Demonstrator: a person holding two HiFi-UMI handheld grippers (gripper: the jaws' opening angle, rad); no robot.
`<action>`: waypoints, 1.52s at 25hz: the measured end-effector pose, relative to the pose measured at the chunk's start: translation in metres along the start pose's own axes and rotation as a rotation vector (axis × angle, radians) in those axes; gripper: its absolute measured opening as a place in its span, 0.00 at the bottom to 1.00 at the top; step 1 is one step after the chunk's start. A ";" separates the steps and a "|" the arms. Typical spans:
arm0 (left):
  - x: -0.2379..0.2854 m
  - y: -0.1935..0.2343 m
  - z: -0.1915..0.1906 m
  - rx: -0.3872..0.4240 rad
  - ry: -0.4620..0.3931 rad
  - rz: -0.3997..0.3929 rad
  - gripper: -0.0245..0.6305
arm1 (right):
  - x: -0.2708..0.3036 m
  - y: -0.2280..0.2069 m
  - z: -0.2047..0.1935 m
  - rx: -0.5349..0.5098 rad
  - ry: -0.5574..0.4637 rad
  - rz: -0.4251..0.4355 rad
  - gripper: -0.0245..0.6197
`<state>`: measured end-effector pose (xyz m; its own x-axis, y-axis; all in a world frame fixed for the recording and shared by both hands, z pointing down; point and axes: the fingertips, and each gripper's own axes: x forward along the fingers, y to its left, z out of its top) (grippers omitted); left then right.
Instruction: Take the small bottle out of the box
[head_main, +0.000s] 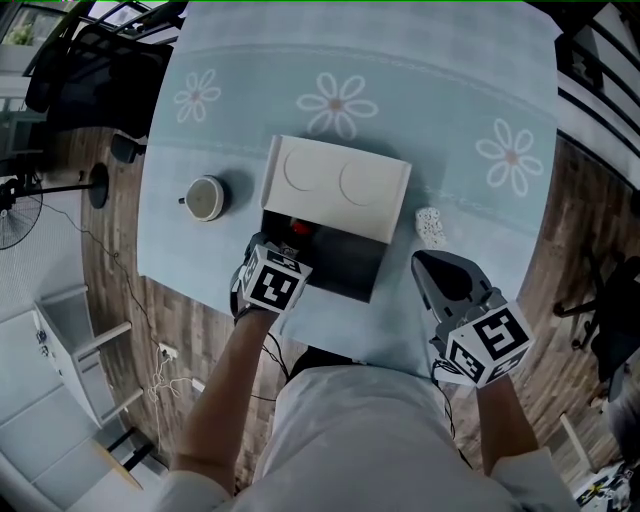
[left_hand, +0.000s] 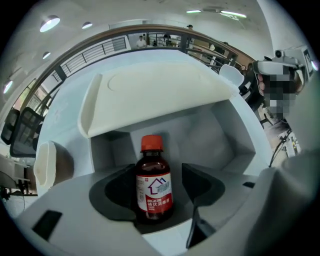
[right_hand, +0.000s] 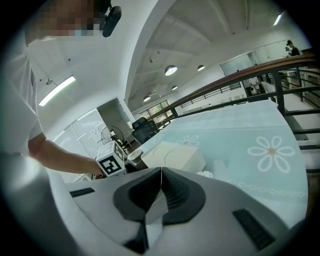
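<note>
Table: box lid raised, giving access.
Left gripper: jaws apart astride bottle, pre-grip.
Right gripper: closed, empty, parked.

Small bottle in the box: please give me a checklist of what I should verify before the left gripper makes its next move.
1. Box is open: ok. Its white lid is folded back.
2. Small bottle stands upright with its red cap on: ok.
3. Bottle sits between the jaws of the left gripper: ok.
4. Jaws are closed on the bottle: not ok. They stand apart, with a gap showing on the bottle's right side.
5. Right gripper is out of the way: ok. It is shut, empty, and beside the box.
6. Cup is clear of the box: ok. It stands apart, to the box's left.
</note>
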<state>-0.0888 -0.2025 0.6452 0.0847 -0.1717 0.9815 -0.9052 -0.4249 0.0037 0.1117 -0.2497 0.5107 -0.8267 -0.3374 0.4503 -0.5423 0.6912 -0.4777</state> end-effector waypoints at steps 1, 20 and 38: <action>0.002 -0.002 -0.002 0.016 0.008 -0.001 0.47 | 0.001 0.001 -0.001 0.001 0.001 0.000 0.07; -0.011 0.000 0.001 0.066 -0.151 -0.017 0.39 | 0.009 0.027 -0.008 -0.036 0.012 -0.071 0.07; -0.093 -0.015 0.011 0.130 -0.423 -0.088 0.39 | -0.001 0.083 0.000 -0.106 -0.035 -0.175 0.07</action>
<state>-0.0785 -0.1894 0.5513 0.3460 -0.4664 0.8141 -0.8294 -0.5577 0.0330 0.0671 -0.1923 0.4702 -0.7273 -0.4790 0.4916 -0.6606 0.6830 -0.3118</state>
